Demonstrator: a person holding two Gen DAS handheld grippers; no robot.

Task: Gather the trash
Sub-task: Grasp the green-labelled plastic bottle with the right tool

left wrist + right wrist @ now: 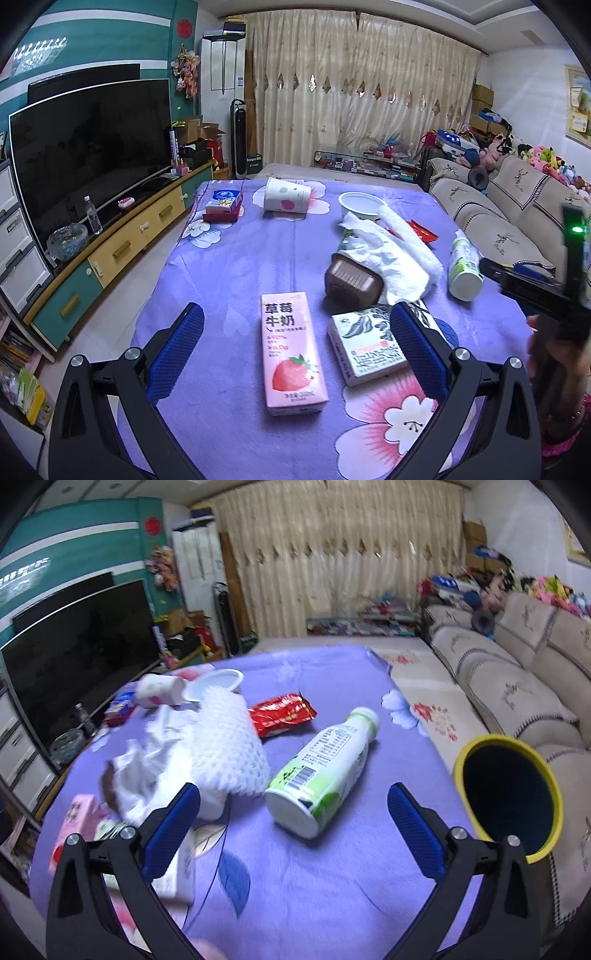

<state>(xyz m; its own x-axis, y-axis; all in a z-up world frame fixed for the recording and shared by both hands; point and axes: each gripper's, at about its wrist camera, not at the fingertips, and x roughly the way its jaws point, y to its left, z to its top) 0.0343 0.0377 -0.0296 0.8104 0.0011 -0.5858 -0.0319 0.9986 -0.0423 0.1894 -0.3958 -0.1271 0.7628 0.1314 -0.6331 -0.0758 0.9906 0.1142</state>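
A pink strawberry milk carton lies flat on the purple flowered tablecloth, between the blue pads of my open left gripper. A tissue pack sits just right of it, partly behind the right pad. In the right wrist view a white and green bottle lies on its side ahead of my open right gripper, with nothing between the fingers. A yellow-rimmed bin stands at the table's right edge. A red snack wrapper lies beyond the bottle.
Crumpled white tissue and a paper roll, a brown tub, a tipped paper cup, a white bowl and small boxes lie further back. A TV stands left, a sofa right. The other gripper shows at right.
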